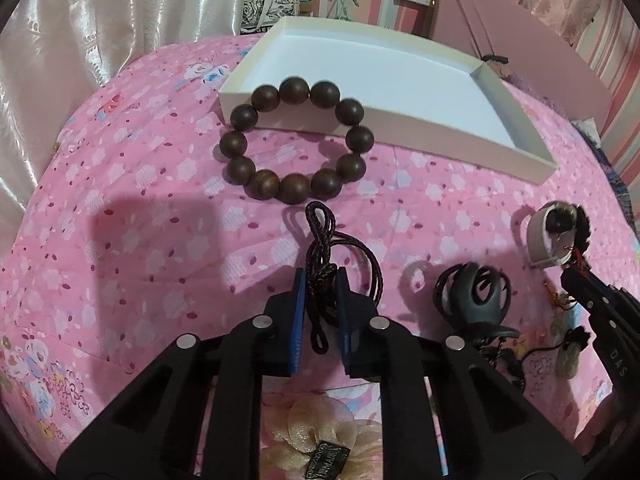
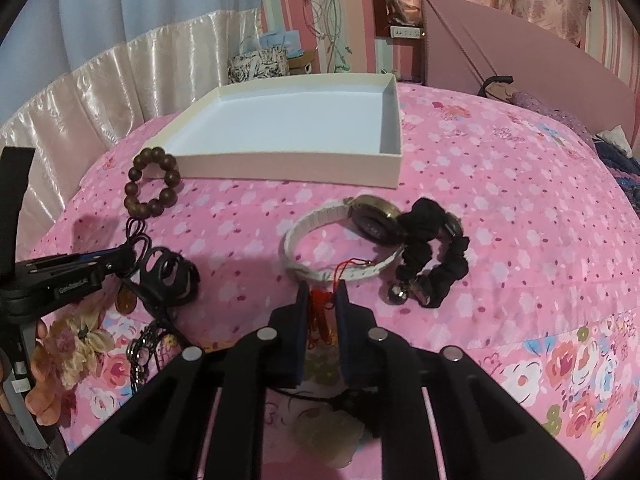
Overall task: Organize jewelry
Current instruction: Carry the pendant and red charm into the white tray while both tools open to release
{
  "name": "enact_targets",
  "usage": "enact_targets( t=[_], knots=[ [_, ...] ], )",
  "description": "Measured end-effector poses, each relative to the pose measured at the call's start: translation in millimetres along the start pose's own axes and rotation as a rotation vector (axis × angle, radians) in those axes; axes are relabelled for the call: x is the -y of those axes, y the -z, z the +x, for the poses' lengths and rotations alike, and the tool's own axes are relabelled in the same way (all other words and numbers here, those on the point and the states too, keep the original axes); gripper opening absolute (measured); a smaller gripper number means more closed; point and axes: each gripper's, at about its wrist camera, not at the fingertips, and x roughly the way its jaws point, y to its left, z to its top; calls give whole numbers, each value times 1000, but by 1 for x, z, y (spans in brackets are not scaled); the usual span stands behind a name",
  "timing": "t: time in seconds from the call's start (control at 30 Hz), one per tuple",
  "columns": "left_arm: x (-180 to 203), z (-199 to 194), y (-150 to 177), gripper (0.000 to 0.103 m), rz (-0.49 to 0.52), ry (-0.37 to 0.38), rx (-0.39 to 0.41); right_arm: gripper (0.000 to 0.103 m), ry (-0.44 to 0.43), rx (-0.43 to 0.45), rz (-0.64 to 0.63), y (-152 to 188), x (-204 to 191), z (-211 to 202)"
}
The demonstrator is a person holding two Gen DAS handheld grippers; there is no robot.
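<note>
A white open box (image 1: 400, 80) lies on the pink bedspread; it also shows in the right wrist view (image 2: 288, 168). A brown wooden bead bracelet (image 1: 294, 140) lies against its front wall, also seen from the right wrist (image 2: 152, 188). My left gripper (image 1: 322, 280) is shut on a black braided cord (image 1: 320, 248). My right gripper (image 2: 322, 300) is shut on a red cord charm (image 2: 320, 312). A white-strap watch (image 2: 344, 240) and a black scrunchie (image 2: 436, 252) lie just ahead of it. A black hair claw (image 1: 476, 292) lies between the grippers.
A cream fabric flower (image 1: 316, 432) and a black chain (image 2: 144, 348) lie near the bed's front edge. A pink headboard (image 2: 520, 48) stands at the right, satin curtains (image 2: 120, 80) at the left. The left gripper shows in the right wrist view (image 2: 72, 272).
</note>
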Motion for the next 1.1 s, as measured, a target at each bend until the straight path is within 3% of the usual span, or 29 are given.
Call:
enact_targets(
  t=[0.13,0.5,0.7,0.93,1.1],
  knots=[
    [2,-20,-9,12,-6,26,51,11,0,43,-8,-13,-4,-13],
    [19,-71,-39,10,76,95,169,11,-54,54,-25,-64,-6,-25],
    [21,-82,-83,10,74,151,191,11,-62,69,-19,-103,-2,-17],
    [22,-53,-150,10,58,202,146,11,-39,66,-12,-160,5,20],
    [19,3,-192,10,42,164,66,11,-1,24,13,-199,29,68]
  ],
)
